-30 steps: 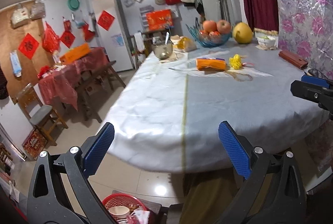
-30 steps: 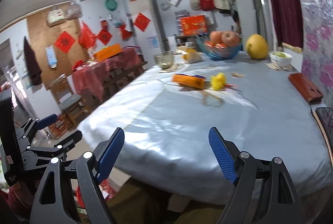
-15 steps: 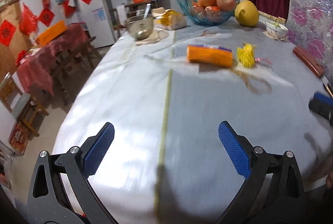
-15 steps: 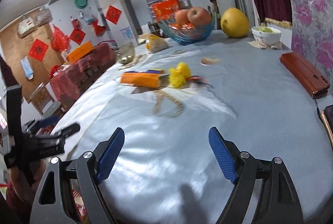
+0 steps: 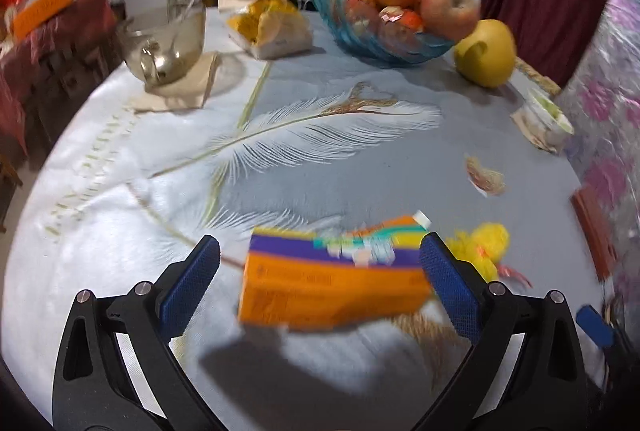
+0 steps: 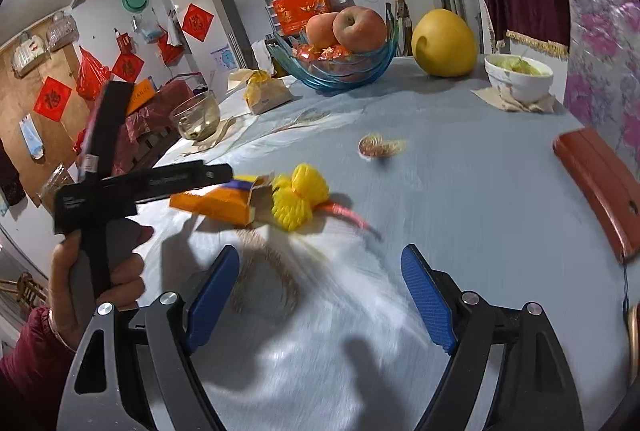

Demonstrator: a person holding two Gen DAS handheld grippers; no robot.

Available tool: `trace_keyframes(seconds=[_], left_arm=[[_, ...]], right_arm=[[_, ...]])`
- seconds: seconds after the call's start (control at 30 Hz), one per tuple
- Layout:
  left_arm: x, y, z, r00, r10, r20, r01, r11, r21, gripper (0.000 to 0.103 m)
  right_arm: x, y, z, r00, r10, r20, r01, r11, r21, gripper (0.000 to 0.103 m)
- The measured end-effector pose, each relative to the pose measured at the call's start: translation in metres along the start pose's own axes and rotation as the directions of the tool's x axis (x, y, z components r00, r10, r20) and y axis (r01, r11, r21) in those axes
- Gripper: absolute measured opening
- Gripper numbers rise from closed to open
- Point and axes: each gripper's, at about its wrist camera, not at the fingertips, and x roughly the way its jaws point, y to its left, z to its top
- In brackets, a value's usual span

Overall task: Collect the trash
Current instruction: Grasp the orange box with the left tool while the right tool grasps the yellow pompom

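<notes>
An orange and purple carton [image 5: 332,277] lies on its side on the grey feather-print tablecloth [image 5: 320,135]. My left gripper [image 5: 320,283] is open and its blue pads stand on either side of the carton, not touching it. A yellow foam fruit net [image 5: 482,247] lies just right of the carton, with a red scrap beside it. A small crumpled wrapper [image 5: 484,177] lies farther back. In the right wrist view the carton [image 6: 218,205], the net [image 6: 298,201] and the wrapper [image 6: 378,147] lie ahead of my open, empty right gripper [image 6: 320,295].
At the back stand a blue glass fruit bowl [image 6: 340,67], a yellow pomelo [image 6: 444,45], a white bowl [image 6: 518,77], a glass bowl [image 6: 196,117] and a bread bag [image 6: 266,93]. A red-brown case [image 6: 600,183] lies at the right edge.
Both grippers have moved forward over the table. The left one has come up to the carton so that it sits between the open pads. The right one has closed in on the net.
</notes>
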Motion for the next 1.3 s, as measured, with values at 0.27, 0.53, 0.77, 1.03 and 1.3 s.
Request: trace_keyframes(seconds=[0.27, 0.53, 0.77, 1.03, 1.3], left_arm=[[-0.011, 0.027, -0.010, 0.999, -0.050, 0.020, 0.049, 0.998, 0.027, 0.079], [-0.032, 0.017, -0.026, 0.994, -0.087, 0.060, 0.078, 0.987, 0.143, 0.072], [-0.017, 0.019, -0.009, 0.984, -0.179, 0.017, 0.179, 0.984, -0.012, 0.088], [-0.019, 0.001, -0.016, 0.953, -0.302, 0.011, 0.301, 0.953, 0.035, 0.031], [-0.067, -0.016, -0.033, 0.944, -0.321, 0.075, 0.309, 0.941, 0.136, 0.012]], right_arm=[[0.038, 0.010, 0.028, 0.998, -0.031, -0.051, 0.027, 0.997, -0.077, 0.082], [0.091, 0.024, 0.045, 0.989, -0.013, -0.148, 0.002, 0.997, -0.078, 0.051], [0.079, 0.009, 0.044, 0.994, -0.031, -0.101, 0.028, 0.999, -0.027, 0.028], [0.070, -0.008, 0.044, 0.996, 0.026, -0.091, -0.022, 0.999, 0.045, 0.028], [0.038, -0.009, 0.038, 0.999, 0.048, -0.020, -0.047, 0.998, 0.053, 0.028]])
